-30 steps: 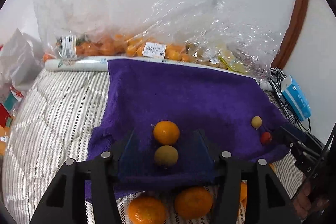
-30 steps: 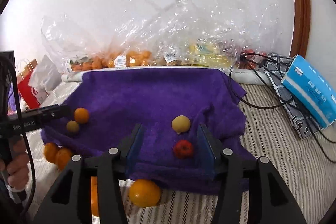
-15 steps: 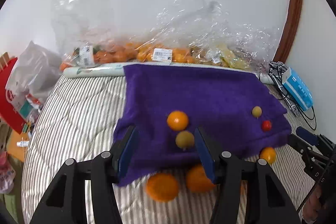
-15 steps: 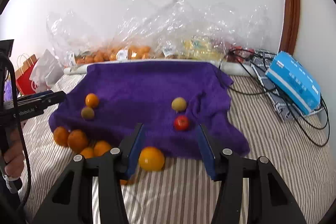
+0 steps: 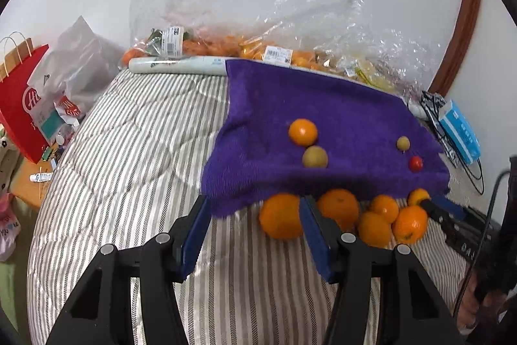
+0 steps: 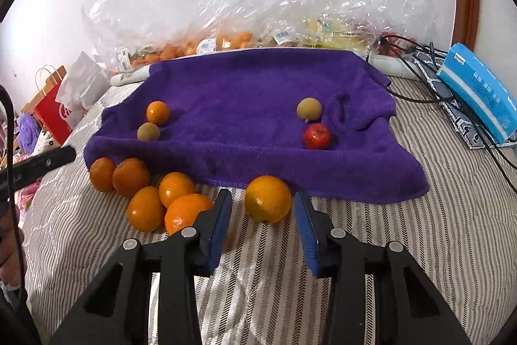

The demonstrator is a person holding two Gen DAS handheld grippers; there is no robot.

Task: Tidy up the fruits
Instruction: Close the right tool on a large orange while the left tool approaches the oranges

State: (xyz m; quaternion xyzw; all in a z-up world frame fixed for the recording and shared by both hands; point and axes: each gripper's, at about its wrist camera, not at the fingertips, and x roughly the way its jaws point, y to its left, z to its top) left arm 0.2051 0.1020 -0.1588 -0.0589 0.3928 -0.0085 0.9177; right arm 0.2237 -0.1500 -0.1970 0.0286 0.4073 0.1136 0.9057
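Note:
A purple towel (image 5: 323, 105) (image 6: 258, 86) lies on the striped bed. On it sit an orange (image 5: 302, 132) (image 6: 157, 112), a brownish-green fruit (image 5: 314, 156) (image 6: 148, 132), a yellow-green fruit (image 5: 403, 143) (image 6: 309, 109) and a small red fruit (image 5: 415, 163) (image 6: 317, 136). Several oranges (image 5: 374, 215) (image 6: 145, 193) lie on the bedcover at the towel's front edge. My left gripper (image 5: 255, 231) is open and empty, with one orange (image 5: 280, 215) just ahead of it. My right gripper (image 6: 263, 222) is open and empty, with a lone orange (image 6: 268, 199) just ahead of its fingertips.
Clear plastic bags of fruit (image 5: 258, 31) (image 6: 242, 21) line the wall behind the towel. A blue box (image 6: 481, 92) and black cables (image 6: 416, 60) lie at the right. A red paper bag (image 5: 19, 105) stands off the bed's left side.
Both grippers have pulled back and up from the towel toward the bed's front. The oranges in front of the towel have come into view. Both stay open.

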